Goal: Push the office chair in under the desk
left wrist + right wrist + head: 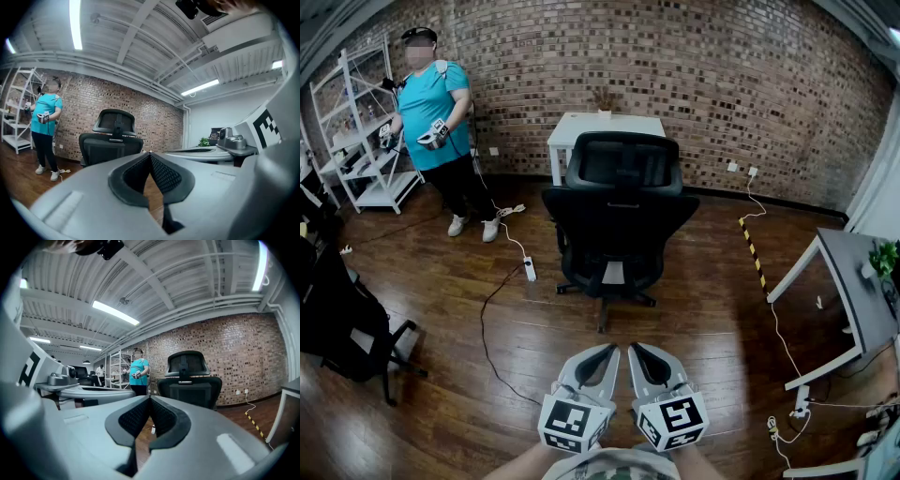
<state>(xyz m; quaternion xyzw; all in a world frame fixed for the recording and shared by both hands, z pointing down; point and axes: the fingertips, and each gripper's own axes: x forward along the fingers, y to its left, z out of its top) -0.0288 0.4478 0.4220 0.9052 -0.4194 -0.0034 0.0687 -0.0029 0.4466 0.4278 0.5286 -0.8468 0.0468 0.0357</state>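
Nearest, low in the head view: left tool [610,352] and right tool [636,351] are hanging side by side above the wooden floor [703,328]. Each is keeping its jaws pressed together, with nothing between them. Both are pointing toward the black office chair [619,216], which is standing well apart from them, its back turned to the tools. Chair is sitting on the near side of the small white desk [581,127] by the brick wall [722,84]. Far left, a person in a teal shirt [434,108] is standing near a white shelf rack [356,141]. White power strip [530,272] is lying on the floor left of the chair. Second desk [853,281] is showing at the right edge.
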